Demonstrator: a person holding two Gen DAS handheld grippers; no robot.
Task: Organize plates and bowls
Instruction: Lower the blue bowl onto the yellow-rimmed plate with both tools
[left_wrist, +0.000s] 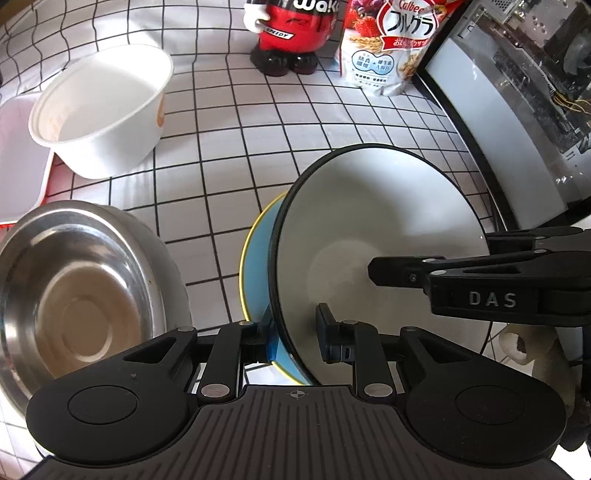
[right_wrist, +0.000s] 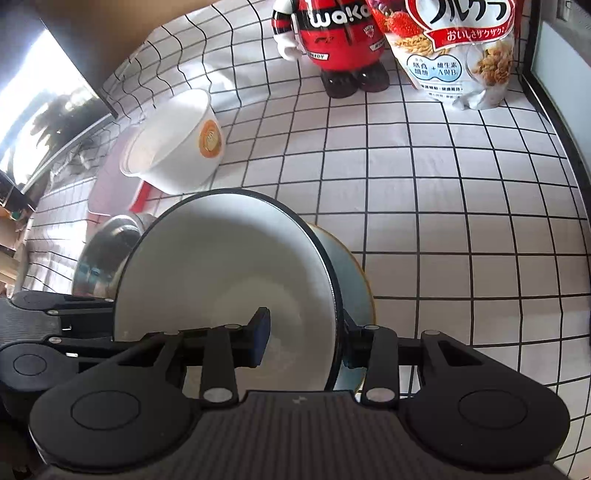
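A: Two grippers share one load. Left wrist view: the left gripper, fingers nearly closed, pinches the rims of the white bowl and blue plate above the worktop.

B: Right wrist view: the right gripper clamps the opposite rim, likely steadying the stack beside the steel bowl.

Bright daylight noted from window, blown out; glare on steel bowl; grid lines bowed by fisheye; edges softened.
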